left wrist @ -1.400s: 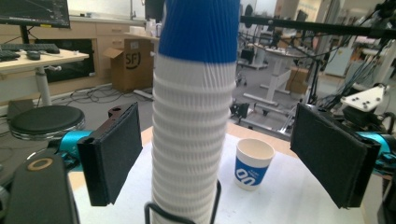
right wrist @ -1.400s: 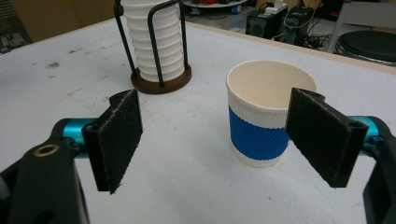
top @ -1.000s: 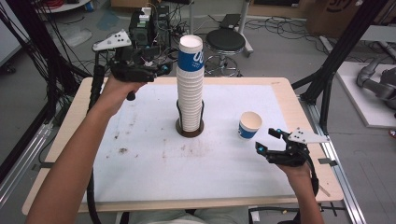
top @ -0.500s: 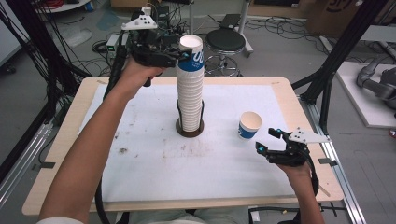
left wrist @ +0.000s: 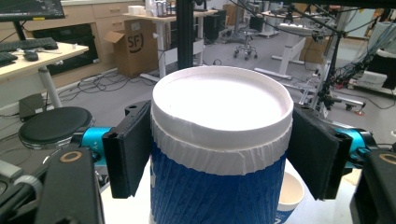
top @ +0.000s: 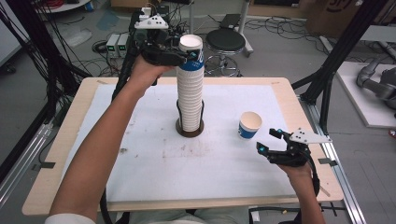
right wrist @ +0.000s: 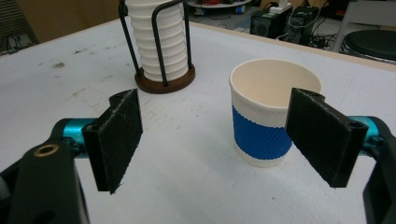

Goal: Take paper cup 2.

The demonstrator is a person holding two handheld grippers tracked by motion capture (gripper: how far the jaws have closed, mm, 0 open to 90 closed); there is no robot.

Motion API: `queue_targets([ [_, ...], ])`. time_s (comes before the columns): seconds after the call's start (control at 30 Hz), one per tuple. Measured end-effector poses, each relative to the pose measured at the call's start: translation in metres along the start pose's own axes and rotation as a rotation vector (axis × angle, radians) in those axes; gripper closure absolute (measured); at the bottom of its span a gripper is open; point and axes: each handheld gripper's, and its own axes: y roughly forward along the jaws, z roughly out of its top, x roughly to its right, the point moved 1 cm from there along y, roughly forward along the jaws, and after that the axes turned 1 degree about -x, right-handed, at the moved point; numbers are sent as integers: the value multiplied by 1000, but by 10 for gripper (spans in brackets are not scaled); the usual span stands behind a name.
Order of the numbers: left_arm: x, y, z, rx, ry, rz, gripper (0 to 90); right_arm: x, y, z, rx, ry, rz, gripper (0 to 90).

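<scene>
A tall stack of white paper cups stands in a black wire holder on a brown base at mid-table. Its top cup has a blue band. My left gripper reaches it from the left; its jaws have just been closing, and both pads press the top cup's sides just below the rim. A single blue-banded cup stands upright to the right. My right gripper hovers low just in front of it, open; in the right gripper view that cup stands ahead of the right pad, untouched.
A white mat covers the wooden table. Black frame posts rise at the left and right of the table. A black stool and electronics on the floor sit beyond the far edge.
My left gripper has moved right and slightly up to the stack's top, and its jaws have closed on the top cup. The right gripper and the single cup have not moved.
</scene>
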Motion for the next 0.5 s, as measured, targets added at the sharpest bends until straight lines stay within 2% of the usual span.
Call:
queue_targets([
  [0.17,1,-1,1,-3,14,5,283,0,1,0,0,1,2,196],
  [0.3,2,-3,6,19,14,4,288,0,1,0,0,5,2,196],
  [0.5,4,-14,26,57,19,5,295,0,1,0,1,6,4,196],
])
